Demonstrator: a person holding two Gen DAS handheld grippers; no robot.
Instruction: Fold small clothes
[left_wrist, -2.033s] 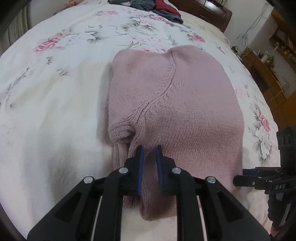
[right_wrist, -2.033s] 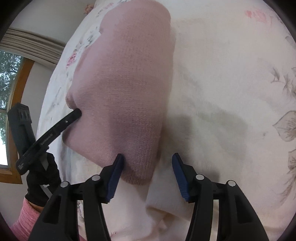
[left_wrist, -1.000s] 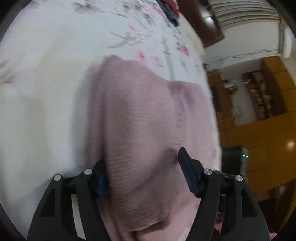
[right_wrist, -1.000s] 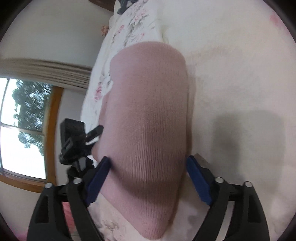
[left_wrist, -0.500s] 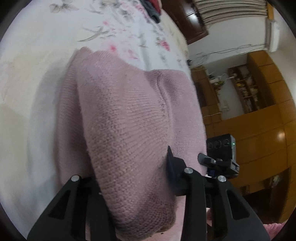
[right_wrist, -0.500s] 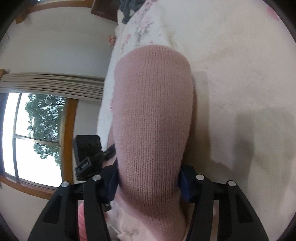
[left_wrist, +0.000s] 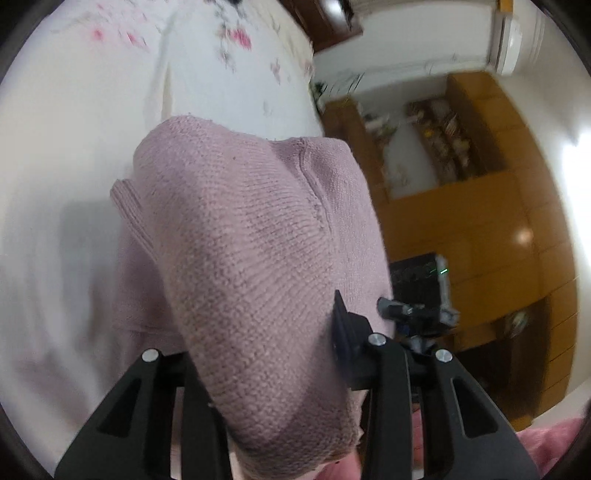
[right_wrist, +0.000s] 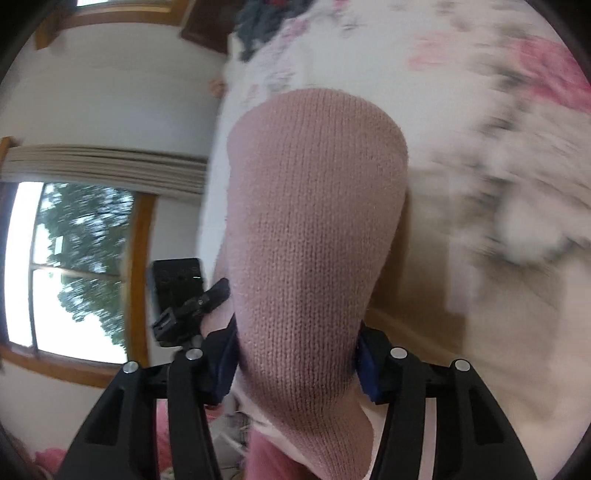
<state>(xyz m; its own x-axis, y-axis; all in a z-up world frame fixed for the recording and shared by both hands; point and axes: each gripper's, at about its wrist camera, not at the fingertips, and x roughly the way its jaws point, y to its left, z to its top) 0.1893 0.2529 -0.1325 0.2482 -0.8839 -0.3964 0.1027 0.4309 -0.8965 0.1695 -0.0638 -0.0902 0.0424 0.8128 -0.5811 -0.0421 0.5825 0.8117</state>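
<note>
The left gripper (left_wrist: 266, 354) had closed across a thick fold of the pink sweater (left_wrist: 255, 236), where two seconds earlier its fingers had been pinched nearly shut on a thin bit of the hem and one second earlier they had stood wide open on either side of the knit; only its right finger (left_wrist: 341, 325) showed, pressed into the wool, the other being buried behind the bundle. The right gripper (right_wrist: 297, 354) had done the same in step: from standing open beside the sweater's edge it had come in until both blue pads (right_wrist: 367, 363) bit into the sides of the folded stack. Each gripper appeared in the other's view, close against the garment's near end, so both held the same bundle from opposite sides. The sweater, which had lain flat on the bed (left_wrist: 74, 122) near its front edge, now rose in a rounded hump between the fingers, its far end apparently clear of or only brushing the flowered bedspread (right_wrist: 517, 110); motion blur in both views suggested it was being carried. The folding of this piece looked finished, and what remained was to set it down squarely, perhaps away from the heap of dark clothes (right_wrist: 266, 22) at the far end of the bed.
</note>
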